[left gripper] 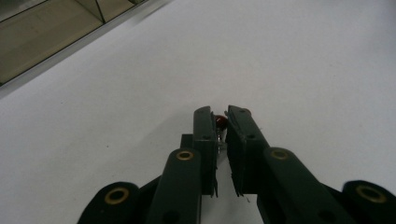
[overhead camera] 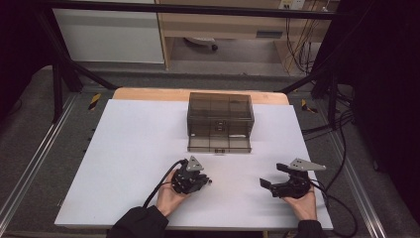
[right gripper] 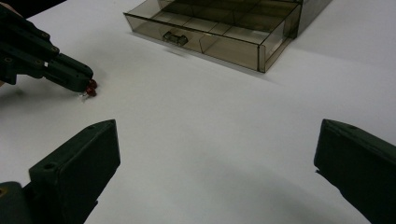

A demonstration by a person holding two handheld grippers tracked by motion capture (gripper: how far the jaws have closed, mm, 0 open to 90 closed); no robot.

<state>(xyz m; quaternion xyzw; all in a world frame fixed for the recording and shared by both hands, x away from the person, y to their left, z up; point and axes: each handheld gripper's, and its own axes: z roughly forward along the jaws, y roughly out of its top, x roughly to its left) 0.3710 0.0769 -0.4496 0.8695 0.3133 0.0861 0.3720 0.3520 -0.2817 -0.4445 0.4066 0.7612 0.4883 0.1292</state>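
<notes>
Left gripper (left gripper: pixel 222 122) pinched on a small red part (left gripper: pixel 221 122), low over the sheet, near side of the box (overhead camera: pixel 220 121). Right gripper (right gripper: pixel 215 154) wide open, empty, nearer than the drawer (right gripper: pixel 210 35). Risk: part slipping from the thin grip, rolling off.

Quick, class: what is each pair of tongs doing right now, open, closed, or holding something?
Left tongs: closed on a small red bead.
Right tongs: open, holding nothing.
</notes>
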